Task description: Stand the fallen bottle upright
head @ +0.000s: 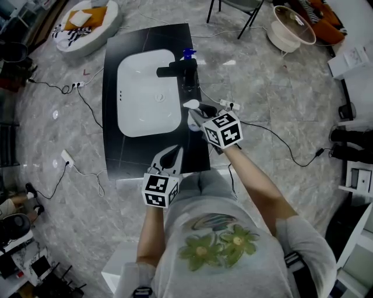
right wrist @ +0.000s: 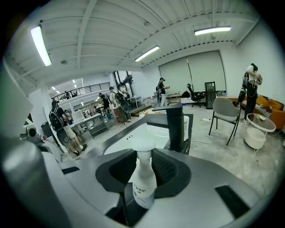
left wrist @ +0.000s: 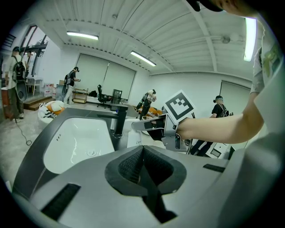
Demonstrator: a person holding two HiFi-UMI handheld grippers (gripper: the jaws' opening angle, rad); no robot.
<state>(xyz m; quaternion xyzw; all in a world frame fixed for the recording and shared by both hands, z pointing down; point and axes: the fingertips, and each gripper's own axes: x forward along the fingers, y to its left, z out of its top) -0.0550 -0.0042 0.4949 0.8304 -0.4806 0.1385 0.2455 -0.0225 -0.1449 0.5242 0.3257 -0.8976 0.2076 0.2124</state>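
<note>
A white pump bottle (right wrist: 143, 189) stands upright between my right gripper's (right wrist: 144, 174) jaws, which are shut on its body. In the head view that bottle (head: 192, 106) is over the black counter's (head: 145, 41) right side, just right of the white sink (head: 145, 93) and in front of the black faucet (head: 178, 70). My right gripper (head: 197, 118) points toward the faucet. The left gripper view shows the bottle (left wrist: 135, 139) beside the faucet. My left gripper (head: 171, 154) hovers at the counter's front edge, its jaws (left wrist: 143, 165) shut with nothing between them.
A blue-capped bottle (head: 188, 55) stands behind the faucet. Cables and a power strip (head: 231, 106) lie on the marble floor to the right. A chair (head: 236, 9) and a round basket (head: 291, 26) stand beyond the counter, with a cushion bed (head: 87, 23) at the far left.
</note>
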